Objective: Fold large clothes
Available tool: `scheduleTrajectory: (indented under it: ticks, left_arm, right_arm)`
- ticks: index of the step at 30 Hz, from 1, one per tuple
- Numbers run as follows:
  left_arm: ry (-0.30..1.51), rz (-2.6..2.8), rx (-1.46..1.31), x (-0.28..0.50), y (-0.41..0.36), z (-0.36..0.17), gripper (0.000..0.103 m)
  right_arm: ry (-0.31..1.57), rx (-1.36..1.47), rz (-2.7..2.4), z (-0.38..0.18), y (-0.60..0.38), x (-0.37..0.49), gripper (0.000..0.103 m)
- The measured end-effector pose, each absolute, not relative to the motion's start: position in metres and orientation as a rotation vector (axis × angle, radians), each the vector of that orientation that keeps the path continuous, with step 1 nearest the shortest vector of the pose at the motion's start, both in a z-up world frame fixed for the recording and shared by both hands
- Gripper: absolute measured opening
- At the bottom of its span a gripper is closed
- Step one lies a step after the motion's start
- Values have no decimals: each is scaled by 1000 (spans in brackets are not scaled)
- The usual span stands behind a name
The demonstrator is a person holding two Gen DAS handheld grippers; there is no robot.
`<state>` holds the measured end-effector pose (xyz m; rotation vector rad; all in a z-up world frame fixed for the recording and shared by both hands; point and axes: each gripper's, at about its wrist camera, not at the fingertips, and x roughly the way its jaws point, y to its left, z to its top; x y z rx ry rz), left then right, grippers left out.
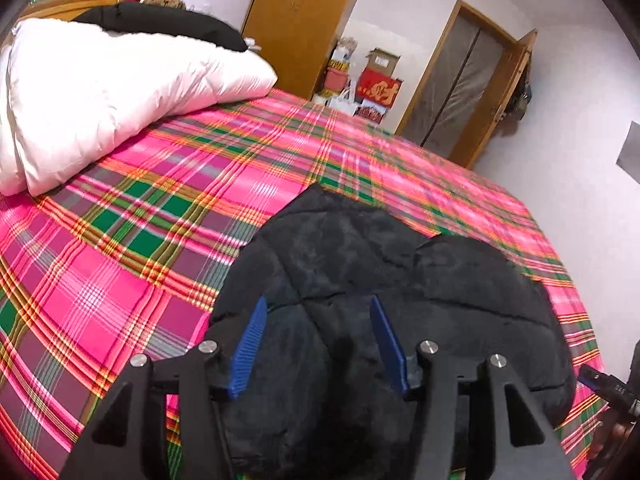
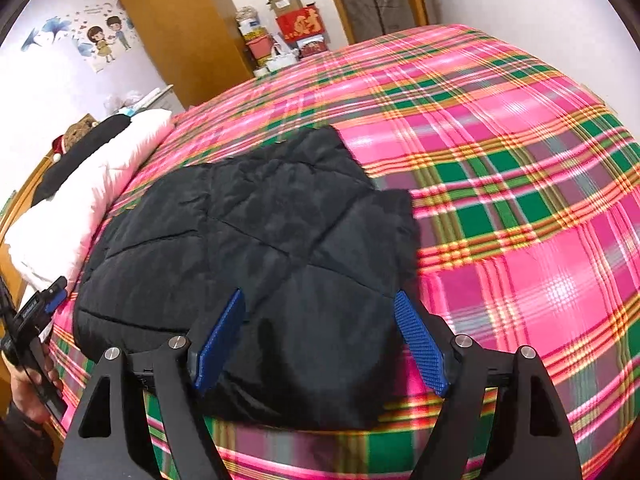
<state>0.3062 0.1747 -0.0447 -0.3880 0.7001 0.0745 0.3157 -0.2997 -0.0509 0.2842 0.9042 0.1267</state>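
The left gripper (image 1: 318, 304) hangs over the near end of a black quilted jacket (image 1: 360, 280), its blue pads (image 1: 250, 350) set apart with nothing pinched between them; the padded cloth lies under and beyond them. The right gripper (image 2: 320, 298) stands over the same jacket (image 2: 248, 248) from the other side, its pads (image 2: 420, 340) spread wide and also free of the cloth, one pad over the jacket's right edge where black meets plaid.

The jacket lies folded into a thick, roughly square bundle on the bed, on a pink, green and orange plaid sheet (image 2: 520, 200). From the right wrist view its longer side runs from the lower left up to the upper right, toward the far end of the bed, with a squared corner pointing to the upper right and a second folded flap stepping out on the right side. Which end is collar or hem I cannot tell.

A white duvet (image 1: 100, 92) is heaped at the head of the bed, well apart from the jacket, with a dark garment (image 1: 160, 24) on top of it. A wooden wardrobe (image 1: 296, 20) stands beyond the bed, with stacked boxes (image 1: 376, 84) next to it and a door (image 1: 460, 76) further along. At the left edge of the right wrist view a hand (image 2: 28, 380) grips the handle of the other gripper.
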Motion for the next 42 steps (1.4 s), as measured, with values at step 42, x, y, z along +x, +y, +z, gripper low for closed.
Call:
scheduleTrajectory:
  ticks: [42]
  left_arm:
    - [936, -112, -590, 397, 233, -144, 81]
  right_arm:
    - [1059, 536, 275, -139, -330, 392, 82]
